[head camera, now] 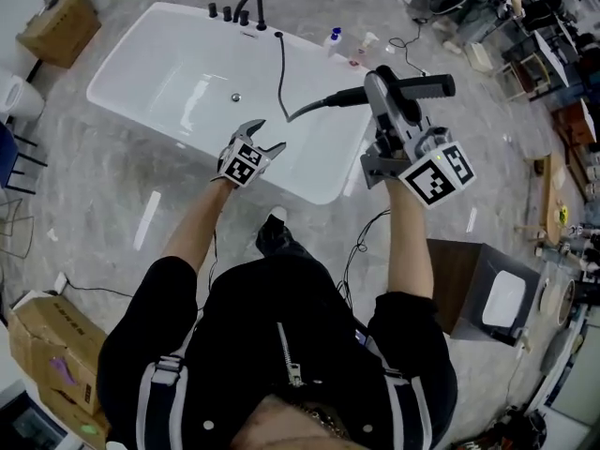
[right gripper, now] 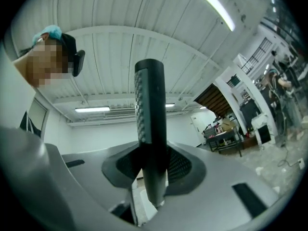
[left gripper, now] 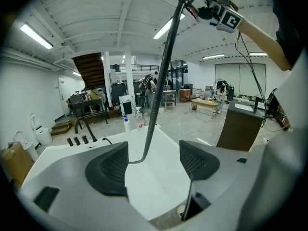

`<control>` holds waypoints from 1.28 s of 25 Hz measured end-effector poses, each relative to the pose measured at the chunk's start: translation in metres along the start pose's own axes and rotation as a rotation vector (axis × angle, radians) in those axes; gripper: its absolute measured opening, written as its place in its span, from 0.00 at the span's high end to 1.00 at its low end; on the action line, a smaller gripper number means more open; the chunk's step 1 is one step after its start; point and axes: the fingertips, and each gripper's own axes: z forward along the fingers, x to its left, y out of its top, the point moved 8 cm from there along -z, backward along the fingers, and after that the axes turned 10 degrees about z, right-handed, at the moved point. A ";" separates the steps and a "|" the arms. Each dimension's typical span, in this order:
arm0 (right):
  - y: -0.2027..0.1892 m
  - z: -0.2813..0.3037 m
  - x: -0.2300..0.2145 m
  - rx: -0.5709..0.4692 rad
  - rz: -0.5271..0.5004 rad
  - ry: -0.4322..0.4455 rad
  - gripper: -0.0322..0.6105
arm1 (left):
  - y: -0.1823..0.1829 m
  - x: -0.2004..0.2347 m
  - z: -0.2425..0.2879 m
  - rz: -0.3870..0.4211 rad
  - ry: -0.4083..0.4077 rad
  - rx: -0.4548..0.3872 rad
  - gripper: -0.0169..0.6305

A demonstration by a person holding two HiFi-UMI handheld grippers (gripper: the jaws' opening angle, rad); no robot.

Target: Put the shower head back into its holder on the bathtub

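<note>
In the head view my right gripper (head camera: 386, 90) is shut on the black shower head (head camera: 427, 86), held high over the right end of the white bathtub (head camera: 141, 54). Its black hose (head camera: 282, 73) runs down into the tub and back to the rim near the black tap and knobs (head camera: 239, 11). The right gripper view shows the shower head's handle (right gripper: 149, 114) upright and clamped between the pads of the right gripper (right gripper: 151, 165). My left gripper (head camera: 267, 134) is open over the tub's near rim. In the left gripper view the left gripper (left gripper: 154, 162) holds nothing, and the hose (left gripper: 161, 90) hangs beyond it.
Bottles (head camera: 334, 39) stand on the floor behind the tub's right end. A brown cabinet (head camera: 464, 284) is at my right, and cables (head camera: 361, 242) lie on the floor. Cardboard boxes sit at the far left (head camera: 58, 26) and near left (head camera: 47, 345).
</note>
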 end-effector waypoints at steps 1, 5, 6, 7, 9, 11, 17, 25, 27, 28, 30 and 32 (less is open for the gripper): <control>0.004 0.003 -0.004 -0.003 0.029 0.008 0.75 | 0.003 0.003 0.013 -0.003 -0.006 0.000 0.45; 0.019 0.016 -0.020 -0.019 0.136 0.037 0.75 | 0.012 0.023 0.062 -0.013 -0.017 0.005 0.46; 0.024 0.018 -0.022 -0.026 0.150 0.044 0.75 | 0.011 0.026 0.073 -0.012 -0.023 0.012 0.45; 0.031 0.021 -0.022 -0.034 0.153 0.051 0.75 | 0.010 0.028 0.084 -0.012 -0.032 0.021 0.46; 0.046 0.024 -0.023 -0.051 0.147 0.065 0.75 | 0.002 0.028 0.106 0.005 -0.054 0.045 0.46; 0.058 0.025 -0.025 -0.074 0.157 0.081 0.75 | -0.007 0.031 0.124 0.034 -0.057 0.068 0.46; 0.089 0.026 -0.040 -0.140 0.237 0.135 0.76 | -0.026 0.054 0.172 0.072 -0.054 0.149 0.56; 0.111 0.023 -0.070 -0.175 0.276 0.118 0.76 | -0.029 0.074 0.222 0.303 -0.071 0.174 0.86; 0.112 0.017 -0.083 -0.181 0.265 0.080 0.76 | -0.030 0.080 0.227 0.317 -0.100 0.179 0.86; 0.113 0.013 -0.090 -0.183 0.260 0.059 0.76 | -0.032 0.083 0.226 0.301 -0.104 0.184 0.86; 0.113 0.004 -0.105 -0.183 0.250 0.013 0.76 | -0.035 0.093 0.221 0.253 -0.089 0.197 0.86; 0.112 -0.004 -0.123 -0.172 0.231 -0.042 0.76 | -0.038 0.106 0.211 0.217 -0.069 0.209 0.86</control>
